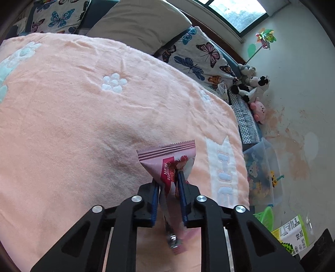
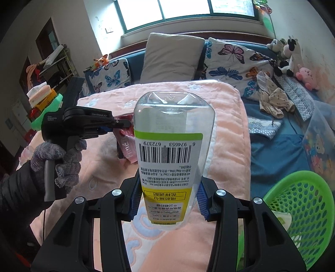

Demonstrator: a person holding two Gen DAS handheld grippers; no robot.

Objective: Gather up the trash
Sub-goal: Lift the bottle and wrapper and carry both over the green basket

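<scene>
The left gripper (image 1: pixel 168 184) pinches a pink snack wrapper (image 1: pixel 170 161) above the peach blanket (image 1: pixel 83 115). The right gripper (image 2: pixel 168 200) clamps a clear plastic bottle (image 2: pixel 173 146), seemingly empty, with the green mesh basket (image 2: pixel 303 200) near its right side.

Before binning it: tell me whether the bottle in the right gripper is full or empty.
Empty, as far as shows: the plastic bottle, held in the right gripper, is clear through its upper part, with no liquid line. Behind the label, cannot tell.

Daylight comes through a green-framed window (image 2: pixel 186 10) above a blue sofa (image 2: pixel 136 60) with butterfly cushions (image 2: pixel 232 60). A peach blanket (image 1: pixel 73 108) covers the bed. Plush toys (image 1: pixel 253 87) sit against a stained white wall (image 1: pixel 297 134).
</scene>
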